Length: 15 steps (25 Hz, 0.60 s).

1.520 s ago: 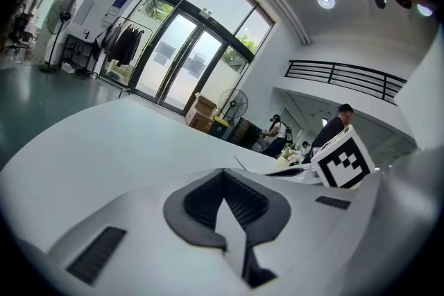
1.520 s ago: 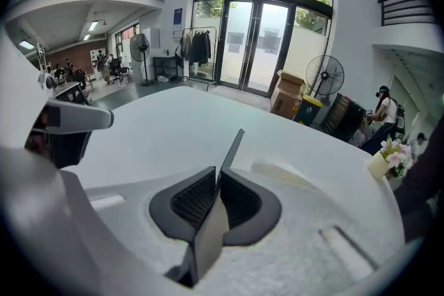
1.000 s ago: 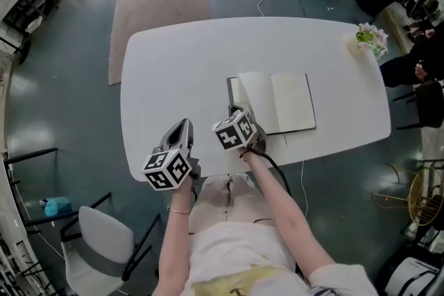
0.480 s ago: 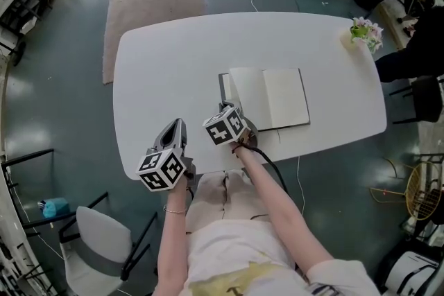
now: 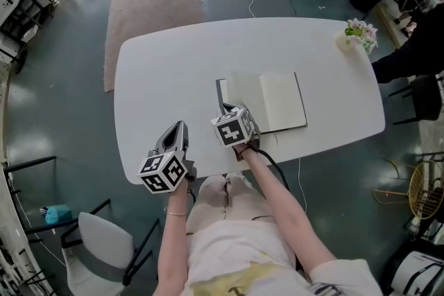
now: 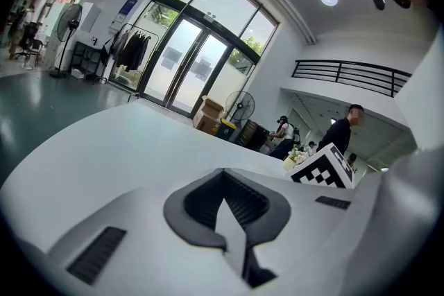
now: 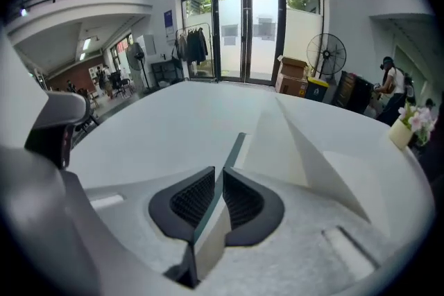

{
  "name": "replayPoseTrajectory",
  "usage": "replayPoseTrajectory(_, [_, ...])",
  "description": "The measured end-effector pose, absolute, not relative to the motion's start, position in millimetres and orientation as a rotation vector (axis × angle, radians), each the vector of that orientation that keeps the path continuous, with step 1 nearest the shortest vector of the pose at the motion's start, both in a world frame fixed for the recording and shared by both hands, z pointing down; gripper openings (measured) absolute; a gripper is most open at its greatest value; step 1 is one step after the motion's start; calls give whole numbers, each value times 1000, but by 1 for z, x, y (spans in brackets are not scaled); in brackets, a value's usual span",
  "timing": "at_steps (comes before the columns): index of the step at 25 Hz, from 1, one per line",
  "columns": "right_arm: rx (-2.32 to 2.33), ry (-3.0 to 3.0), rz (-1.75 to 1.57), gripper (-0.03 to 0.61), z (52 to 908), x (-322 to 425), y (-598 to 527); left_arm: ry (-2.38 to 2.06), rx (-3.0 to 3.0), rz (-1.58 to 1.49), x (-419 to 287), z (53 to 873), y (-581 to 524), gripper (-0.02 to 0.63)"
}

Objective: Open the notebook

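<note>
Counter (image 5: 166, 73) surface, white with rounded corners, lies bare over its whole left half and far side, with a rug (image 5: 152, 3) on the floor beyond its left end. Close to the near edge, the left hand-held gripper (image 5: 182, 124) is clenched on nothing, its tips meeting. Just to its right, the right hand-held gripper (image 5: 226, 108) grasps the dark cover of the notebook (image 5: 281, 100) at the cover's left edge. The thin cover stands between the pads (image 7: 198, 199), and the jaws have just been easing slightly apart. The notebook lies right of the counter's middle, near the front edge, with pale pages fanned up and the right page flat. Flowers (image 5: 361, 32) sit at the far right corner, well apart.
</note>
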State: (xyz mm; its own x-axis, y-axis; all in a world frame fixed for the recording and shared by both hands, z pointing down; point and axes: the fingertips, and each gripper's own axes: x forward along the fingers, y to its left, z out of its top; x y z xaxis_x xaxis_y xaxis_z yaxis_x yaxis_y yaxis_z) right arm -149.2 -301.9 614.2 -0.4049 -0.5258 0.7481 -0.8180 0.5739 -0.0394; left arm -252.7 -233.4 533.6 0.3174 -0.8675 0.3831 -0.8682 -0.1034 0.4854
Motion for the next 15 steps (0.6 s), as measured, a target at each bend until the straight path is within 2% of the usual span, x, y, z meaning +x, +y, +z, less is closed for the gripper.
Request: replayPoseTrajectory(15, [1118,-2582,702,26,491,-92,-290,-1430,2225,-12,-203,469,-250,-2])
